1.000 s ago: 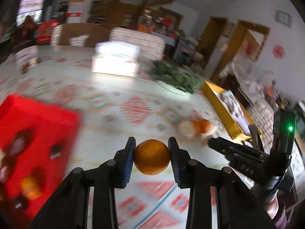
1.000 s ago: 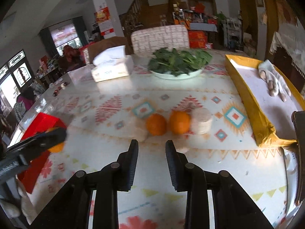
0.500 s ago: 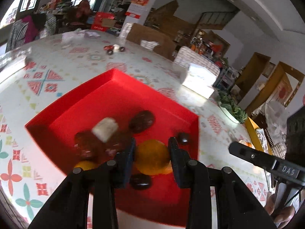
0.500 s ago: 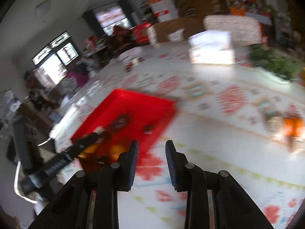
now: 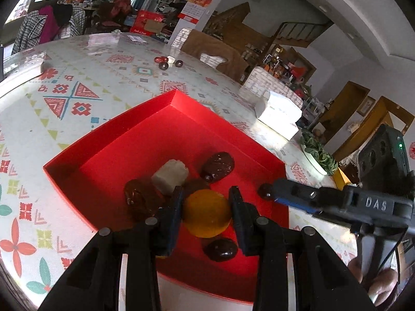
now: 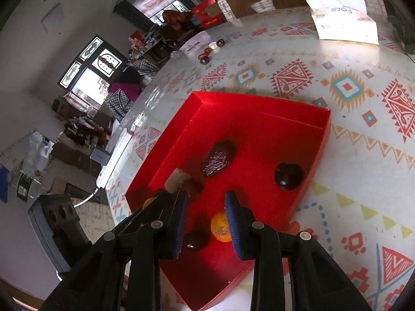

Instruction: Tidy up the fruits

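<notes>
My left gripper (image 5: 206,194) is shut on an orange (image 5: 206,213), held low over the red box (image 5: 116,134) on the patterned table. Around the orange in the box lie a white chunk (image 5: 170,176) and several dark brown fruits (image 5: 218,164). My right gripper (image 6: 205,197) hangs shut and empty over the same box (image 6: 259,103). In the left wrist view the right gripper (image 5: 282,194) reaches in from the right. A second orange (image 6: 220,226) rests on the box floor, partly behind one right finger. The left gripper (image 6: 166,194) shows at the box's left side.
A white tissue box (image 5: 278,116) and a plate of greens (image 5: 317,153) stand further back on the table. A few small dark and red pieces (image 5: 166,62) lie near the far edge. Chairs line the far side. A hand (image 5: 381,285) holds the right gripper.
Both grippers swung left, away from the oranges lying on the tablecloth, and now sit over the red box. The left one carried its orange along and lowered slightly.
</notes>
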Action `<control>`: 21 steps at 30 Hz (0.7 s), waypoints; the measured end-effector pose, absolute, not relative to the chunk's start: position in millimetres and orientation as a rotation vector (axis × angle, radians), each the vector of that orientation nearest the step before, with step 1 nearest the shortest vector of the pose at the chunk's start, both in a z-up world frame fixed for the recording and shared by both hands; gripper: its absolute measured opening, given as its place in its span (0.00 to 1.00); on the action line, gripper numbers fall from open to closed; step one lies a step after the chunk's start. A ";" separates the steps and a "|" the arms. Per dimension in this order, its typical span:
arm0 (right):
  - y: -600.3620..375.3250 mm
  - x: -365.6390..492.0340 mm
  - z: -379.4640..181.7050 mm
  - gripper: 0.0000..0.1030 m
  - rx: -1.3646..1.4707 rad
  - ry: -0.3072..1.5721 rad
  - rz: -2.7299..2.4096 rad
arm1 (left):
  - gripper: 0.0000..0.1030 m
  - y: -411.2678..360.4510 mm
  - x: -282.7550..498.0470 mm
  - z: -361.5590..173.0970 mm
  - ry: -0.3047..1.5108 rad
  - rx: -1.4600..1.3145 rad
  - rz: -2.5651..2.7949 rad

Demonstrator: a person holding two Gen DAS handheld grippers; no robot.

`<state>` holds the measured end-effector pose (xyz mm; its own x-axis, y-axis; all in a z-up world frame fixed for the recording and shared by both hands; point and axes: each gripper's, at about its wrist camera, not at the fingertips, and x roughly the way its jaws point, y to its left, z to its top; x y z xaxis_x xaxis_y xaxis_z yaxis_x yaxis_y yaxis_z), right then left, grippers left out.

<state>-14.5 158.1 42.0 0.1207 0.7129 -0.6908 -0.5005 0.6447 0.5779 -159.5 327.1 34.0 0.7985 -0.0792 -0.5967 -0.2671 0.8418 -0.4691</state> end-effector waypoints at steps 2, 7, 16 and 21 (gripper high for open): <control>144.8 -12.0 51.1 0.32 0.237 1.109 0.870 | 0.33 324.6 -160.7 37.8 0.638 -0.567 0.090; 62.9 11.6 81.6 0.42 0.230 0.982 0.688 | 0.33 316.6 -165.1 49.2 0.613 -0.544 0.062; -34.4 53.8 60.2 0.49 0.074 0.985 0.300 | 0.33 302.8 -161.3 54.3 0.617 -0.525 0.050; -34.7 59.0 41.7 0.60 -0.079 0.974 0.205 | 0.33 303.0 -161.2 53.4 0.622 -0.526 0.058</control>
